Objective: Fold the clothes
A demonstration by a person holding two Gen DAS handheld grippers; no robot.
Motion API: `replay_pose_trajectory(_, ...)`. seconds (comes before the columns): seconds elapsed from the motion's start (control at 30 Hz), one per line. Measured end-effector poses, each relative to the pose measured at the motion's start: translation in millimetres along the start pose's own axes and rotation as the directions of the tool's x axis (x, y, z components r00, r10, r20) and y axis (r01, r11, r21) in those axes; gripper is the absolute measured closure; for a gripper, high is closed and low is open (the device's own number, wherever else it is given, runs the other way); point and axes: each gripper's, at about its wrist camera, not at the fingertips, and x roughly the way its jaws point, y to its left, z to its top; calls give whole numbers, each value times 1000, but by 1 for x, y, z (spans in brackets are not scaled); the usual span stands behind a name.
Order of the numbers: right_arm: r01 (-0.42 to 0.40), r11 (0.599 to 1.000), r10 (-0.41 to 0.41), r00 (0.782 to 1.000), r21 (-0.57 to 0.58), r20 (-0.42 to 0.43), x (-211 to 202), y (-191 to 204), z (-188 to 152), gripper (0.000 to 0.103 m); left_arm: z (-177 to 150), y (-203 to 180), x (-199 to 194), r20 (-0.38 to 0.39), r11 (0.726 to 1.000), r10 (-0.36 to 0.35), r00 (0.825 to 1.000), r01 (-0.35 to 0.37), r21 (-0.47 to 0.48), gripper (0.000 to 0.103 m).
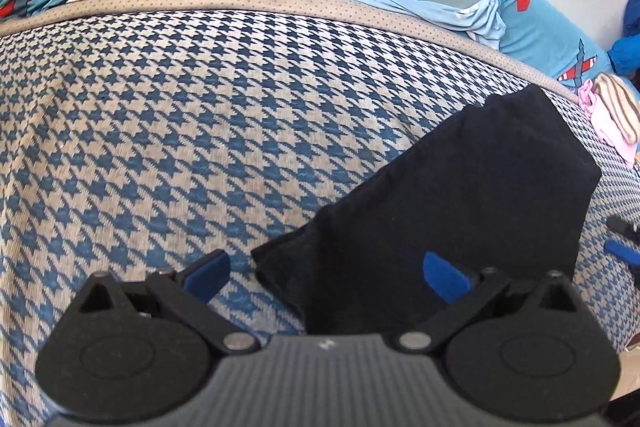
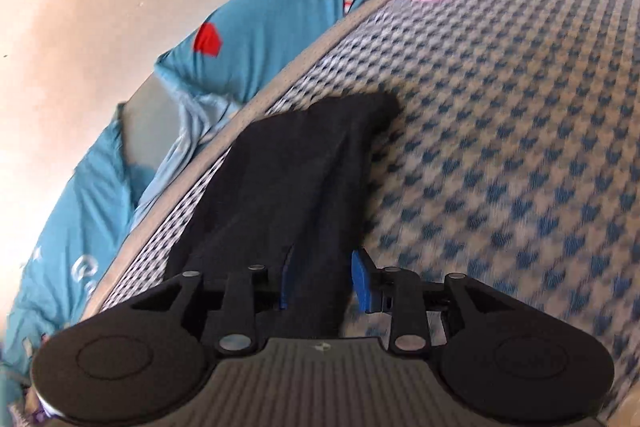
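- the black garment (image 1: 452, 203) lies folded on the houndstooth mat (image 1: 160, 147), near its edge.
- left gripper (image 1: 326, 273) is spread wide, holding nothing; a careless close could rumple the fold.
- right gripper (image 2: 322, 281) is parted, straddling the cloth; lifting could drag it off the mat.

Left tongs (image 1: 326, 273) and right tongs (image 2: 322, 283) are showing black linkages with silver pivot pins. Blue fingertip pads (image 1: 446, 277) are tipping each. A grey ribbed housing (image 2: 320, 383) is sitting between round black discs.
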Motion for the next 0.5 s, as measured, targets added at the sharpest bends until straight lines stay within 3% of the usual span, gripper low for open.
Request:
replay_pose_trajectory(0.27,-65,997,61,993,-36,-98,-16,-3,-53,73,-8,3,-8,8,1000,23,1000,-23,6,0)
replay_pose_trajectory(0.5,-166,984,151,968,-61,-203,-23,1,-89,72,-20,0,-13,3,1000,11,1000,-11,3,0)
